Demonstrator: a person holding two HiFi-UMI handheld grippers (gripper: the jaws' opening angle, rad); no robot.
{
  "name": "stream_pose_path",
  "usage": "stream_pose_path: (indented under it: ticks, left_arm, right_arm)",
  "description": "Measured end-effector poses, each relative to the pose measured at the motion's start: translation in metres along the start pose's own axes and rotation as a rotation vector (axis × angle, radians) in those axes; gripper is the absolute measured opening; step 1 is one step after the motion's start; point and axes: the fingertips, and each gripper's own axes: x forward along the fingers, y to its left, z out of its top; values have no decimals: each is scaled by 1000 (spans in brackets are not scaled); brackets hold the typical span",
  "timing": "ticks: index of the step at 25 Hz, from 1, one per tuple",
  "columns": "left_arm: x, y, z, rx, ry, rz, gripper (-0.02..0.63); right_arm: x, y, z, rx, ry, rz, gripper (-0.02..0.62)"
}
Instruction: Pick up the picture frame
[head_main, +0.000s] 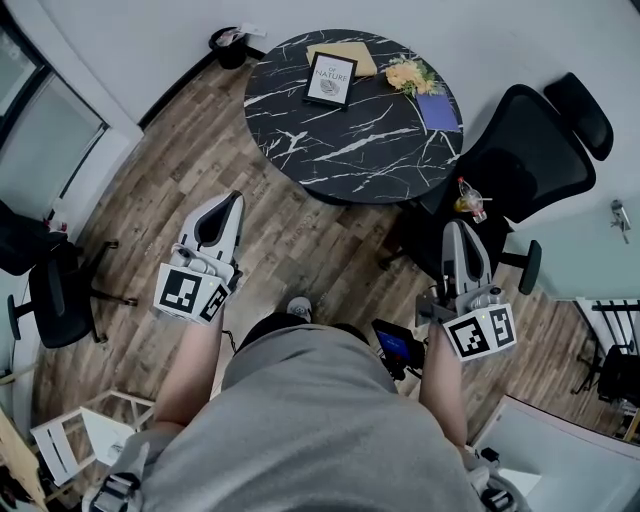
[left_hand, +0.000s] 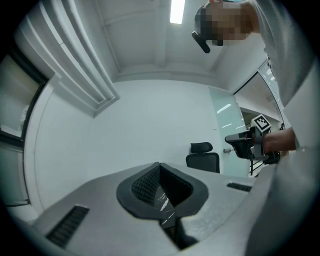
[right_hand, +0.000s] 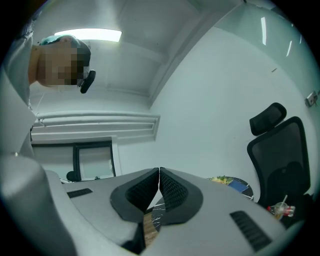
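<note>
Black picture frame (head_main: 330, 79), white-veined black table (head_main: 345, 150)

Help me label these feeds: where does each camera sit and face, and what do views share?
Head view: on the person's head, steeply down at marble table and picture frame; torso, forearms, left hand-held gripper, right hand-held gripper.
Left gripper view: on the left one, level toward a white wall; shut jaws, torso.
Right gripper view: on the right one, level toward a window; shut jaws, shoulder.
Shared: black office chair in all three.
</note>
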Motion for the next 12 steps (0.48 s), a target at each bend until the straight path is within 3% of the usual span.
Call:
stream_pose_path:
  ticks: [12]
  left_arm:
    - [-1, 6, -3, -14, 1, 5, 6]
  right_arm:
    - [17, 4, -5, 2, 5, 15, 28]
